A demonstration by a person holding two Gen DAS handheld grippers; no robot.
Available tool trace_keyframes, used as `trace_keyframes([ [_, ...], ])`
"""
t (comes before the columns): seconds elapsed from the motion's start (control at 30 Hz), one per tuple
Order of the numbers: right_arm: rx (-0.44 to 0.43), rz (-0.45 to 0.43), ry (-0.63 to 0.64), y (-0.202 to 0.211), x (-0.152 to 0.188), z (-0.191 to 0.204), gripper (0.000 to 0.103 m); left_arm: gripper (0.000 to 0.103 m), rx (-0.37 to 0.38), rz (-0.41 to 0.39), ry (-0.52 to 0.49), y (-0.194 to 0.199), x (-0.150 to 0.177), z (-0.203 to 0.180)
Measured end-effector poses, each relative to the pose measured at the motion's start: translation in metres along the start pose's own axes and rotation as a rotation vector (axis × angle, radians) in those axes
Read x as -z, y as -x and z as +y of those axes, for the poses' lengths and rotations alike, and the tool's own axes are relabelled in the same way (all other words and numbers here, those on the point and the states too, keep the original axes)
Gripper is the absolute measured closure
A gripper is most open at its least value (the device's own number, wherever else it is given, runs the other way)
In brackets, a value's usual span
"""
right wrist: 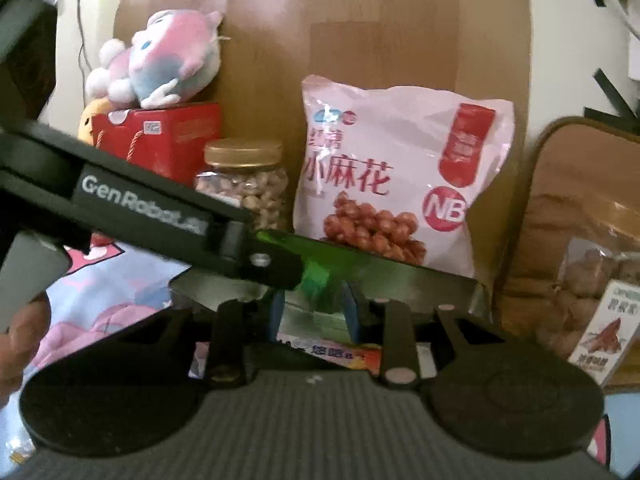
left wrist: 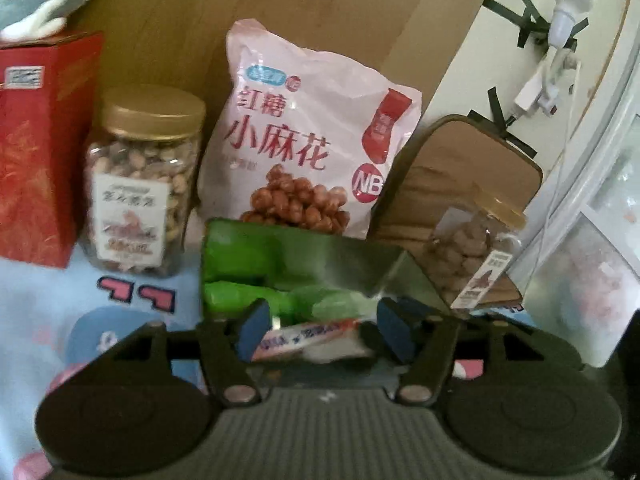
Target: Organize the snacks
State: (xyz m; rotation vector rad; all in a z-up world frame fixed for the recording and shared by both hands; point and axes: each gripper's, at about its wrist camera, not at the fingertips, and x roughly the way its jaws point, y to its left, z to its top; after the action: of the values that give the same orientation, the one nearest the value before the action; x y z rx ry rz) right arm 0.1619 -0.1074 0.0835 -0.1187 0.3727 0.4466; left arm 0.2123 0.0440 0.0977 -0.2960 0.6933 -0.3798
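The surface is soft and covered by a pale blue cloth (left wrist: 36,304) printed with pink cartoon shapes; whether a bed or a worktop lies under it cannot be told. Behind it stands a wooden board (left wrist: 240,12), and to the right a white wall (left wrist: 472,56) carries strips of dark tape and a white plug with a lamp. Along the far edge, from left to right, stand a red box (left wrist: 40,148) with a plush toy (right wrist: 168,56) on top, a gold-lidded jar of nuts (left wrist: 140,180), a pink snack bag (left wrist: 312,136) leaning on the board, and a tan cushion (left wrist: 460,184) with a second nut jar (left wrist: 472,256) tilted in front of it. Nearer sits a shiny metal box (left wrist: 360,264) holding green packets (left wrist: 248,280) and a white and orange snack packet (left wrist: 312,340). The left claw (left wrist: 320,330) stands open over that white packet, its blue pads (left wrist: 252,332) not pressing it. The right claw (right wrist: 312,316) hangs at the box's near edge with green and white packaging between its pads; whether it grips this cannot be told. A hand (right wrist: 16,344) shows at the left edge.
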Motion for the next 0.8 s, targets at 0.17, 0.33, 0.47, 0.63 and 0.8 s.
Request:
trace_keyframes([
  [0.17,0.016,-0.030,-0.100,0.044,0.026,-0.021,0.065,0.042,0.094,-0.014,0.028,0.029,0.024,0.000],
  [0.33,0.048,0.052,-0.294,0.067,0.070,-0.051,0.065,0.042,0.147,0.041,0.051,0.032,0.050,-0.015],
  [0.47,0.052,0.105,-0.389,0.079,0.093,-0.061,0.065,0.042,0.139,0.045,0.024,0.041,0.071,-0.027],
  [0.63,0.013,0.086,-0.350,0.100,0.096,-0.043,0.065,0.042,0.046,0.020,-0.017,0.069,0.089,-0.029],
  [0.8,-0.033,0.075,-0.335,0.115,0.097,-0.019,0.065,0.042,-0.073,0.001,-0.047,0.096,0.110,-0.033],
])
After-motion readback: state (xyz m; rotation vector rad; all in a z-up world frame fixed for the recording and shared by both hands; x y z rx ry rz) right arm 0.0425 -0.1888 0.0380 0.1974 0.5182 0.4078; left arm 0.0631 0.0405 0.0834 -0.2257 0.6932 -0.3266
